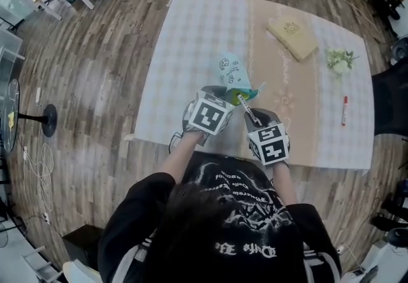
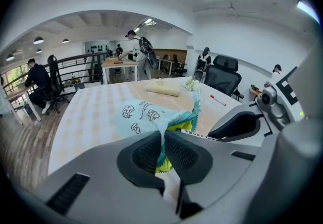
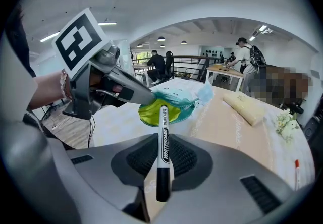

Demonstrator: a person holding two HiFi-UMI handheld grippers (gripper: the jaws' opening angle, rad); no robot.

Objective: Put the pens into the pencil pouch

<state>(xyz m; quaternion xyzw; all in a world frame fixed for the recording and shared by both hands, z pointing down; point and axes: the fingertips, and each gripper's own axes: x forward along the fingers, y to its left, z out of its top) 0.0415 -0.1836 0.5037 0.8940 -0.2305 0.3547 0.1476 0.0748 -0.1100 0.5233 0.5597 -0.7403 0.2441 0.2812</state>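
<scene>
A light blue pencil pouch (image 1: pixel 233 74) with cartoon prints lies near the table's front edge. My left gripper (image 2: pixel 164 147) is shut on the pouch's rim and holds its mouth up, so the yellow lining (image 3: pixel 160 112) shows. My right gripper (image 3: pixel 162 160) is shut on a white whiteboard marker (image 3: pixel 164 150) with a black cap. The marker's tip points at the open mouth, just short of it. In the head view the marker (image 1: pixel 245 108) slants from the right gripper (image 1: pixel 255 117) toward the pouch, close beside the left gripper (image 1: pixel 224 98).
A red-capped pen (image 1: pixel 345 110) lies alone on the table's right side. A beige bundle (image 1: pixel 292 37) and a small flower sprig (image 1: pixel 340 60) sit at the far right. The table's front edge (image 1: pixel 223 148) is just below my hands. People and office chairs stand in the room behind.
</scene>
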